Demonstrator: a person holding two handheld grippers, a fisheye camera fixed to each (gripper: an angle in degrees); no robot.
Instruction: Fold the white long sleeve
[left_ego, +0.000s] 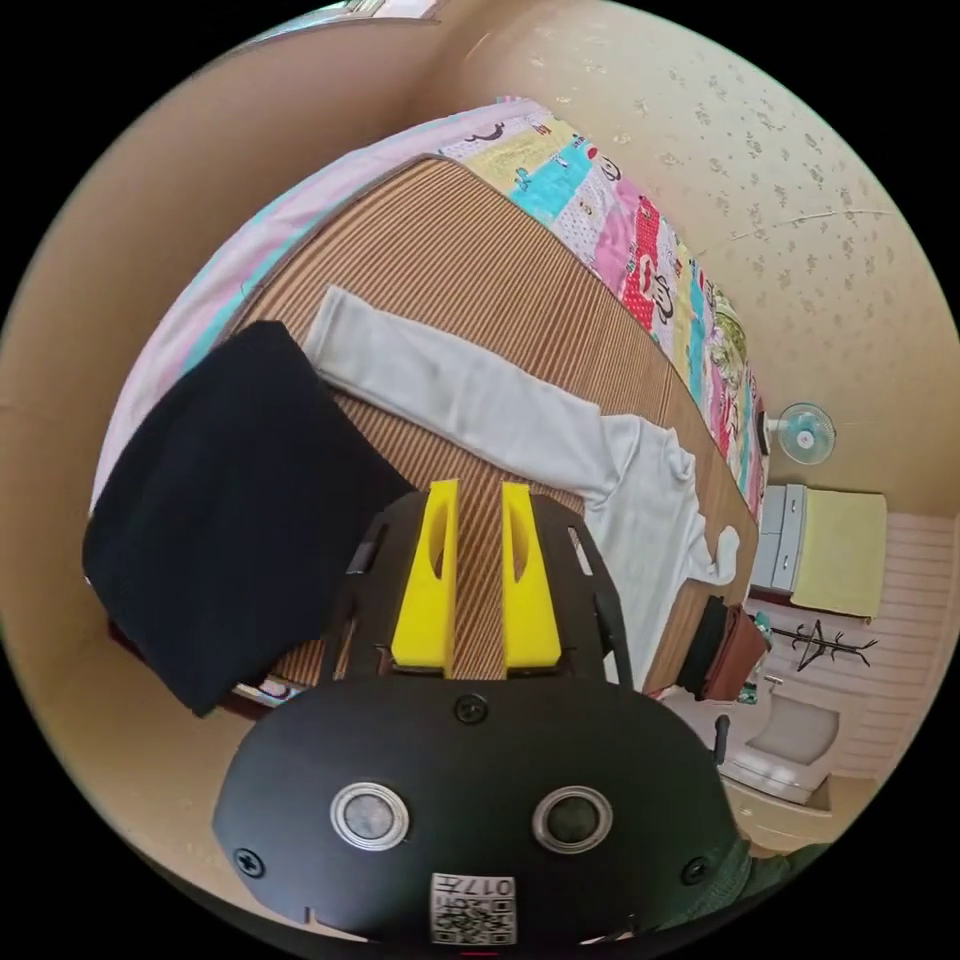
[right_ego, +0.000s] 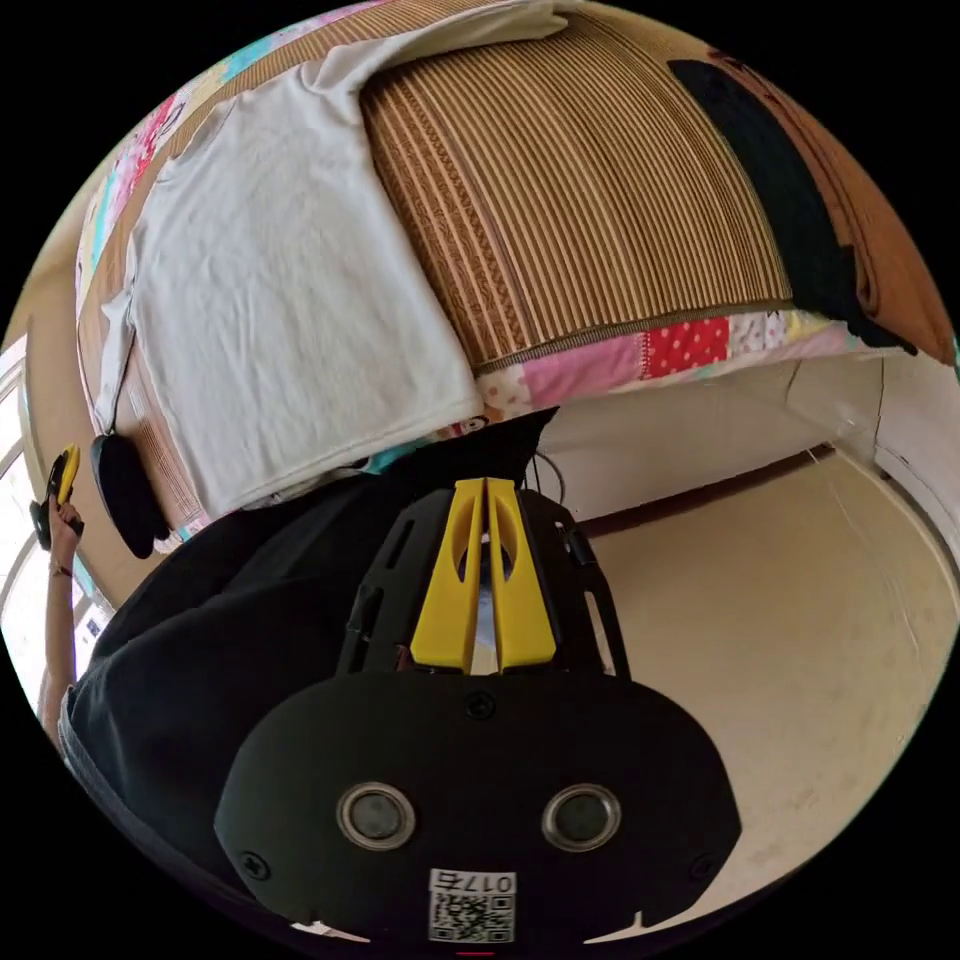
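The white long sleeve (left_ego: 560, 440) lies spread on a striped woven mat (left_ego: 470, 290) that covers the bed, and a patchwork quilt (left_ego: 640, 250) shows at the mat's far edge. In the left gripper view one sleeve stretches straight out across the mat, away from the body of the shirt, which I judge is how a person lays a garment flat before the first fold. A black garment (left_ego: 230, 510) lies beside this sleeve, partly hanging over the mat's edge, so it is probably kept aside as not part of the work. The left gripper (left_ego: 476, 500) hovers above the mat near the shirt, its yellow jaws a little apart with nothing between them. In the right gripper view the shirt body (right_ego: 290, 290) reaches to the edge of the bed, its hem close to the person's dark clothes (right_ego: 250, 620). The right gripper (right_ego: 485, 500) is held below the bed edge, away from the cloth, with its jaws pressed together at the tips and empty. No fold seems started yet; I think both grippers wait before they take the sleeve or the hem
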